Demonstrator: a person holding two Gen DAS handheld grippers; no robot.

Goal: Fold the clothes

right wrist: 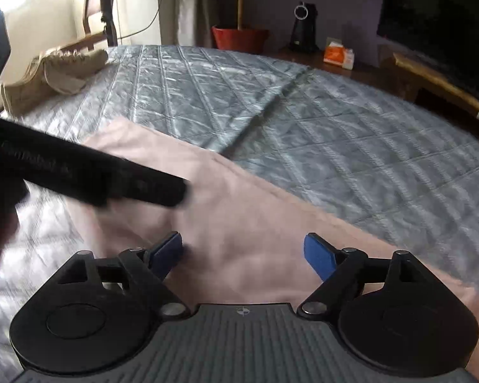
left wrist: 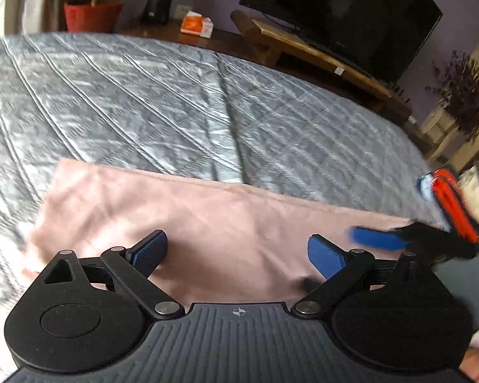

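A pink cloth [left wrist: 182,220] lies spread flat on a bed covered by a grey quilted bedspread [left wrist: 143,95]. The cloth reads as a long band with one straight far edge, and it runs across the bed just in front of both cameras. Whether it is a single layer or already doubled over cannot be told; motion blur softens its surface.

The left gripper [left wrist: 238,253] hovers just above the middle of the cloth with its blue fingers [left wrist: 150,252] spread wide apart and nothing between them. The right gripper [right wrist: 242,252] hangs over the cloth further along the band, its fingers released too and equally empty. In the right wrist view the dark body of the left gripper crosses the frame on the left, over the cloth's near end.

At the far corner of the bed lies a beige garment [right wrist: 54,73]. Beyond the bed stand a red pot [left wrist: 92,16], a dark television [left wrist: 341,19] on a wooden stand, and an orange box [left wrist: 194,24].

This flat, smooth lie would fit either a cloth laid out ready for a fold or one just released after a fold. Any further fold would call for each gripper to close on an edge or corner, lifting both together so the fabric stays even.
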